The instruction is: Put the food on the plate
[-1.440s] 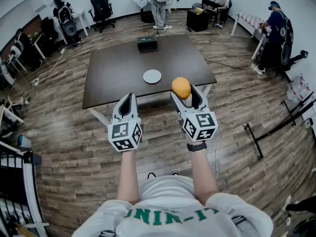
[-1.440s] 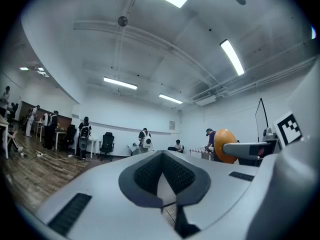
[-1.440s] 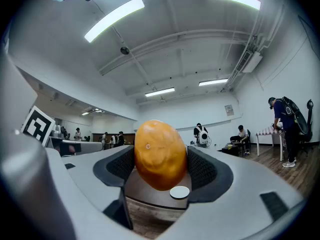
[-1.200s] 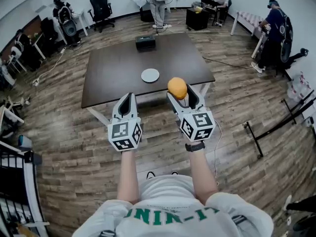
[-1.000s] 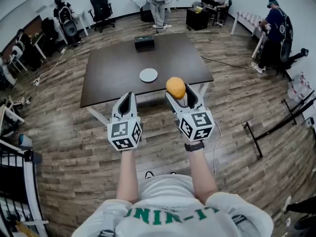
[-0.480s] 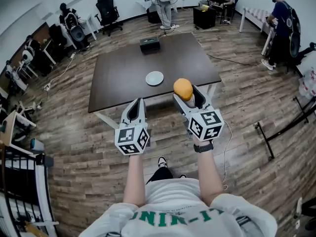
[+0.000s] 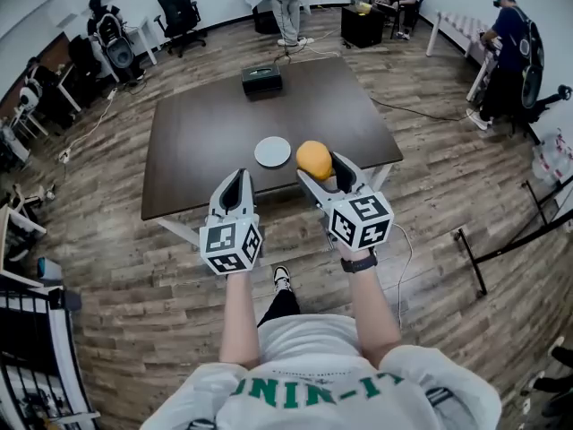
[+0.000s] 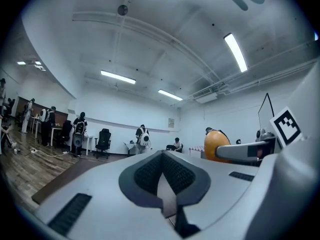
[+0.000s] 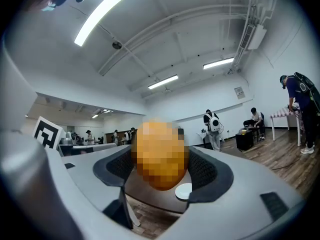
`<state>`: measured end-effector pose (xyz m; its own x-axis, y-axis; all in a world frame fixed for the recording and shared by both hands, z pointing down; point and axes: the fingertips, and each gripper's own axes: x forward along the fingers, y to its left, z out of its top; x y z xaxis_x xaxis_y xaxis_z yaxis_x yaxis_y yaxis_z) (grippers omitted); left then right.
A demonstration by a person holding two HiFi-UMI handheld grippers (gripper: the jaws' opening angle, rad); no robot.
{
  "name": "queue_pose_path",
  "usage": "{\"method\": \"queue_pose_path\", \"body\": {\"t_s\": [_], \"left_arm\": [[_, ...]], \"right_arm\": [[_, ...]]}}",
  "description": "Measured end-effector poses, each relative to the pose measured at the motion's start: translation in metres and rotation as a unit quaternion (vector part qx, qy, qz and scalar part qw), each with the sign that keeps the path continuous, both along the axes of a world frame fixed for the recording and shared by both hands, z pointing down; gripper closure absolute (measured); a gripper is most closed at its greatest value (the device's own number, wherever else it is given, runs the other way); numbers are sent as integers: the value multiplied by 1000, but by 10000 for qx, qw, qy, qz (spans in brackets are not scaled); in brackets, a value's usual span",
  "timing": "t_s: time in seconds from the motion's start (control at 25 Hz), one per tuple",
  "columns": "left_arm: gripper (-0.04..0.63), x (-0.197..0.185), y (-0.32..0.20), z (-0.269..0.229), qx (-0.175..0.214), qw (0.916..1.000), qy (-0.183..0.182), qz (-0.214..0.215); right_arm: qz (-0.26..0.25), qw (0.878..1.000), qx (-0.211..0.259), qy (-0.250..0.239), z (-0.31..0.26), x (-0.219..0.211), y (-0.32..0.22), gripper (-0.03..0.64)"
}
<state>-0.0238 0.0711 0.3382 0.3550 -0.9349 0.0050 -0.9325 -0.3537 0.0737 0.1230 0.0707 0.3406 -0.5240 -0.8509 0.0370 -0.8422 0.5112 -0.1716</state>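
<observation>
Plate (image 7: 273, 151) on table (image 7: 206, 133), head view | R tongs (image 9: 162, 166) clamped on orange food (image 9: 160, 151) | L gripper view: L tongs (image 8: 163, 175) together

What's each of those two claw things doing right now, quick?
Left gripper: closed, holding nothing.
Right gripper: closed on an orange fruit.

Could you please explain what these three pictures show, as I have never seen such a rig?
There is no robot: a person holds a two-jaw gripper in each hand. One picture comes from a camera on the person's head, looking down; the other two come from cameras riding on the grippers, looking along their jaws. The left gripper is shut and empty. The right gripper holds a round orange food. On the dark table lie an empty white plate and, farther off, a black box. The food is not on the plate yet.
</observation>
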Motion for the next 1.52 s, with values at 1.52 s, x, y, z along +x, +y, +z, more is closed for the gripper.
{"method": "queue_pose_path", "body": {"t_s": [1.52], "left_arm": [[583, -62, -407, 105, -796, 9945, -4, 682]], "right_arm": [[-481, 9868, -1206, 964, 118, -93, -405, 275]]}}
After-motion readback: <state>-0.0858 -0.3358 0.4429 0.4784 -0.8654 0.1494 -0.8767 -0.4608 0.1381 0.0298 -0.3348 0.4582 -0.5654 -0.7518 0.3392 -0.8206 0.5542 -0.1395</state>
